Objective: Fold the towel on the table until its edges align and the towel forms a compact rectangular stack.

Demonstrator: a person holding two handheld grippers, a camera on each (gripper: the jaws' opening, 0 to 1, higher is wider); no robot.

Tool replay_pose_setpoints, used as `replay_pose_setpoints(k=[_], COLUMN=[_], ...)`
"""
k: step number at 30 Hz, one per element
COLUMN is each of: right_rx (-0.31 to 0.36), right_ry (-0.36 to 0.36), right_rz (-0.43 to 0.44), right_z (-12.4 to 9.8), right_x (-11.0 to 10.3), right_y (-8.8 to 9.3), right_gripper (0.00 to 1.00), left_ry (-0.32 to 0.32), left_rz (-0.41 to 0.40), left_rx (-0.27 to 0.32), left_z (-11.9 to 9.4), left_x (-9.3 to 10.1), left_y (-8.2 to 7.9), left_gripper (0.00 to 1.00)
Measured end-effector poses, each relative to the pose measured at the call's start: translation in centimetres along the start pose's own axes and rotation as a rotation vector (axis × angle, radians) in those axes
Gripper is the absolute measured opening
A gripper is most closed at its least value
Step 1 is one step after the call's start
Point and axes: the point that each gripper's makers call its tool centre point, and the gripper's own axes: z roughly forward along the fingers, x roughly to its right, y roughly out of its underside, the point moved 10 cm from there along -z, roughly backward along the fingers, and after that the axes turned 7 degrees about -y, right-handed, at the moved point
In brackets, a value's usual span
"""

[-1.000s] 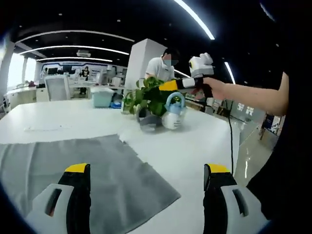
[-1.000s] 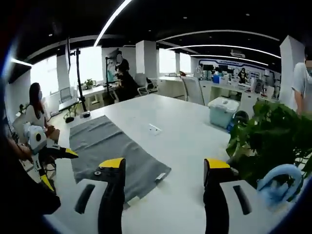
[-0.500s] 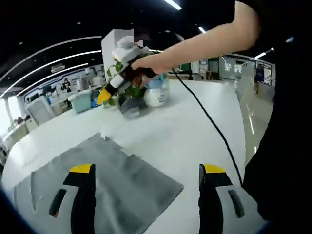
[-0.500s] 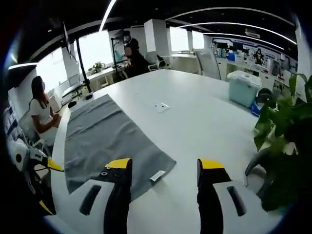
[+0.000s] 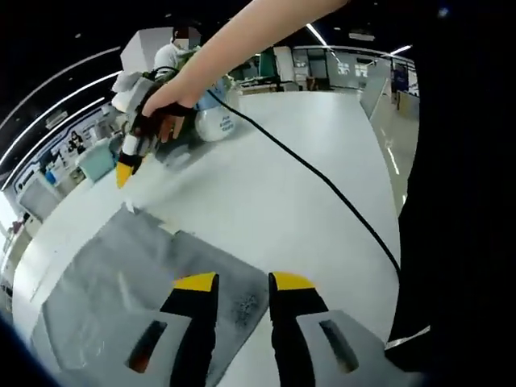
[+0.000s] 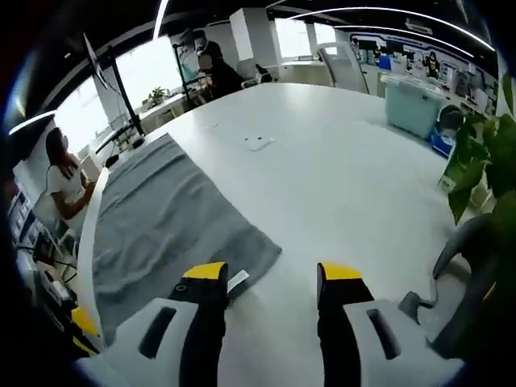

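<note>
Working over a broad white table (image 6: 347, 185) in an open office, with people sitting far behind and a potted plant (image 6: 484, 145) standing at the far side. Seeing the grey towel (image 6: 153, 218) lying spread and flat, one layer, with soft ripples, along the table edge closest to the person. Holding the left gripper (image 5: 242, 282) low over one near corner, jaws drawn narrow with the cloth edge showing between them; whether the cloth is truly pinched cannot be told. Holding the right gripper (image 6: 266, 270) with jaws wide apart, just beside the other near corner, where a small white label (image 6: 238, 280) is sticking out close to one jaw. Judging the fold as not yet begun, only the corners being approached. Risking an uneven lift if one corner is gripped and the other is missed, which would be dragging the towel askew and spoiling the edge alignment. Risking also a pinch on the label alone, slipping out under load. Watching the black cable (image 5: 322, 181) trailing across the table, likely to be catching the cloth during a sweep.
</note>
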Motion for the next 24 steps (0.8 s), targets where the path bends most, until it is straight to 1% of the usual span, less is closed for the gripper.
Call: replay_pose_setpoints(k=[3,5,10,13,14,17,19,20,21,23,24], right_rx=[-0.005,0.003,0.001,-0.008,-0.021,-0.046,-0.054,-0.061,-0.062,-0.065,-0.067], right_ry=[0.002,0.002,-0.016,-0.029,-0.033,-0.038,-0.042,-0.043,-0.048,-0.048,-0.044], right_rz=[0.024,0.05,0.072,0.062,0.057,0.03,0.023,0.031,0.025,0.016,0.011], right_z=[0.6,0.9,2.0,2.7,3.0,3.6,3.8,3.8,3.8,3.8,3.7], right_x=[0.4,0.7,1.1,0.8,0.7,0.6,0.3,0.1,0.0,-0.3,-0.3], right_y=[0.2,0.2,-0.2,-0.3,-0.3,-0.3,-0.3,-0.2,-0.2,-0.2,-0.1], right_gripper=[0.42,0.41,0.3,0.31,0.31,0.29,0.27,0.27,0.27,0.27,0.27], left_ry=[0.037,0.036,0.044,0.047,0.047,0.037,0.042,0.049,0.071,0.089,0.089], left_rz=[-0.034,-0.025,-0.028,-0.021,-0.017,-0.028,-0.033,-0.027,-0.02,0.022,0.032], left_rx=[-0.013,-0.01,-0.029,-0.034,-0.033,-0.032,-0.033,-0.032,-0.028,-0.005,-0.012], left_z=[0.2,0.2,0.5,0.3,0.2,0.0,0.0,0.0,0.1,0.3,0.4], left_x=[0.4,0.6,0.5,0.5,0.5,0.6,0.8,0.9,1.2,1.7,1.8], left_y=[0.0,-0.1,0.2,0.3,0.3,0.3,0.4,0.4,0.4,0.4,0.4], left_gripper=[0.18,0.15,0.12,0.11,0.1,0.1,0.1,0.1,0.1,0.1,0.1])
